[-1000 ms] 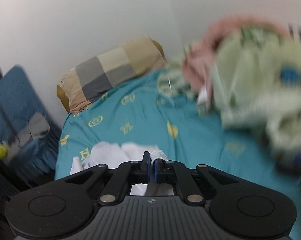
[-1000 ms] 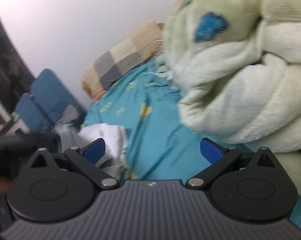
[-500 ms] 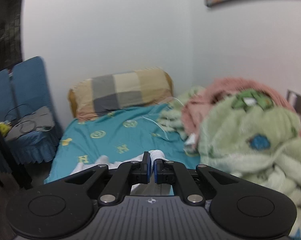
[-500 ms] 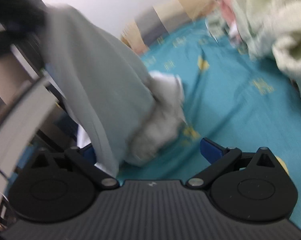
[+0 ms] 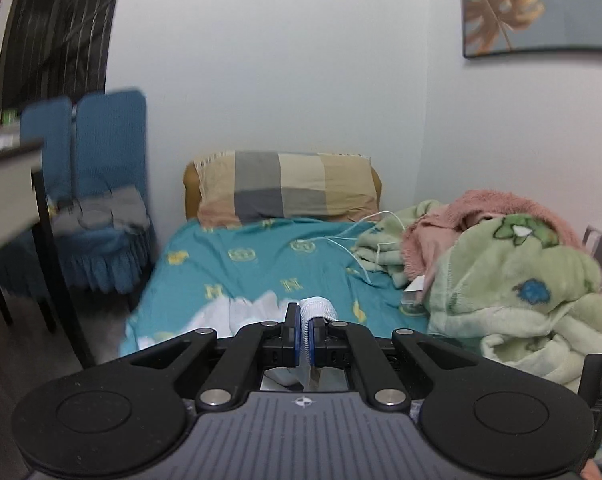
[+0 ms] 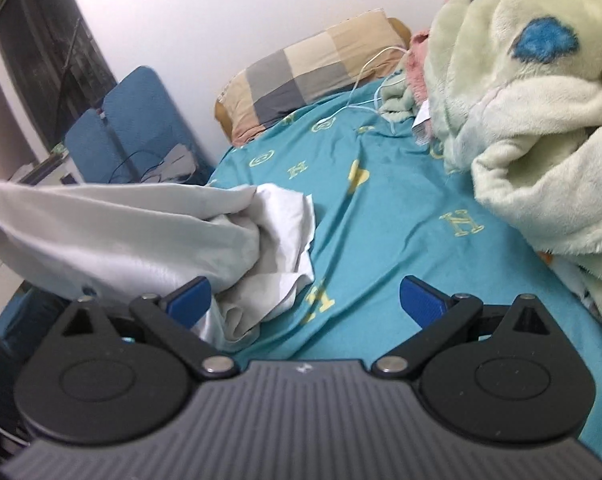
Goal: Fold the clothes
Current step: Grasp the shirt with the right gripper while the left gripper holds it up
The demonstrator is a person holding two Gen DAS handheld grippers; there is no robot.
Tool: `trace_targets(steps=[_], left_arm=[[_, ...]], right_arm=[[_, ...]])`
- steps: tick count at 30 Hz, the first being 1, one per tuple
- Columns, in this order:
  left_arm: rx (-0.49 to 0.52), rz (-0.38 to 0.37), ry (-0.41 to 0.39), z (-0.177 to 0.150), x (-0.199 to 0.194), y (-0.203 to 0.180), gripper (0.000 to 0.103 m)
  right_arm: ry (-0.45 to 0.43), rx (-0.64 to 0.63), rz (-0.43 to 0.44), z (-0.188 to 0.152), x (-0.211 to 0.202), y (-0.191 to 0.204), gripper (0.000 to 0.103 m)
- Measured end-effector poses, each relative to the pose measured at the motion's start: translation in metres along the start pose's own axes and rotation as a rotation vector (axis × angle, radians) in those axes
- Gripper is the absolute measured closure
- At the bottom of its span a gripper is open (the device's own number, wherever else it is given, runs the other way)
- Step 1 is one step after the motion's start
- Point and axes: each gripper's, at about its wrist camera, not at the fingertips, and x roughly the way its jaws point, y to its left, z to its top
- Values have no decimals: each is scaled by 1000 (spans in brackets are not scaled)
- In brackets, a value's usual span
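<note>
A white garment [image 6: 149, 236] is stretched from the teal bed sheet [image 6: 389, 216] up and off to the left in the right wrist view, its bunched end lying on the bed. In the left wrist view my left gripper [image 5: 305, 330] is shut on a ribbed white edge of that garment [image 5: 317, 308], and the rest of the cloth [image 5: 241, 314] hangs below over the bed's near edge. My right gripper [image 6: 305, 300] is open above the sheet, with its left fingertip [image 6: 191, 300] against the cloth and nothing pinched between the pads.
A checked pillow [image 5: 285, 188] lies at the head of the bed. A heap of green and pink fleece blankets [image 5: 513, 280] fills the right side, with a white cable [image 5: 361, 248] beside it. Blue chairs [image 5: 97, 184] and a dark table leg [image 5: 57, 268] stand left of the bed.
My left gripper has risen and swung away with the garment edge, rolling level, so the bed sits lower and farther. The white cloth now stretches taut across the right wrist view.
</note>
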Motion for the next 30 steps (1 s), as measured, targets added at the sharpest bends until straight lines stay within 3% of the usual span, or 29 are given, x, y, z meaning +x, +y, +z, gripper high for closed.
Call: trace_targets(steps=[4,5,6,9,13,18,22,23,24,25,30], left_arm=[[-136,-57,16,-24,11,32,99],[-156,-71,25,-29,15,40,99],[-163,-73,34,-33,19,46,99],[-194,-80,73,-41,36,63,99],[-250,-84,62,-48,49,80,99],[-323,-73,12,-45,48,96,99],[-383,-70,-57,-38,34,110,99],[-396,-66,-69,-37,31,113,99],[-409,-66,-76,-34,26,115,99],[-418,-78,-95,-31,19,116,99],[-435,-172,-228,-12,-22,111,99]], right_arm=[[44,-21,68,-9,-3,11,13],[51,-27,69,-12,-3,16,29],[56,-38,61,-16,-5,21,39],[71,-63,89,-27,-20,42,50],[70,-208,98,-47,-28,89,49],[59,-411,-64,-72,-2,123,45],[140,-399,-82,-77,27,119,47],[145,-385,-93,-76,31,116,53],[142,-359,-99,-71,34,111,71],[129,-332,-94,-65,33,108,81],[-45,-344,-53,-21,-18,114,91]])
